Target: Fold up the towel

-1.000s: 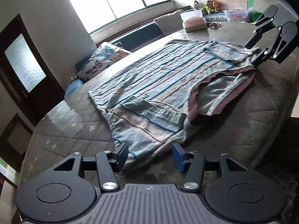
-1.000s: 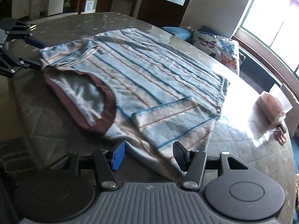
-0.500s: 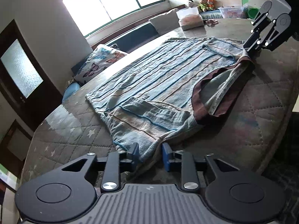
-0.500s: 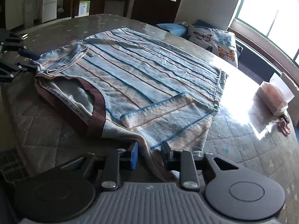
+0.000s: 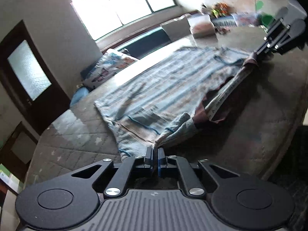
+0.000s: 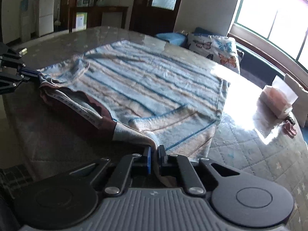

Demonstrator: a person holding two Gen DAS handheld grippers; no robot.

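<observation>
Both grippers have just been closing and now pinch the towel: the left gripper (image 5: 155, 153) clamps one near corner, the right gripper (image 6: 155, 151) the other, with cloth caught between the pads of each. From those two pinched corners the striped blue and beige towel (image 6: 154, 88) spreads out flat over the quilted table (image 6: 250, 154), its near edge drawn up taut between the grippers so the brown border (image 5: 200, 113) and grey underside show. Beyond it a tissue box (image 6: 277, 102) stands near the window (image 6: 279, 13).
</observation>
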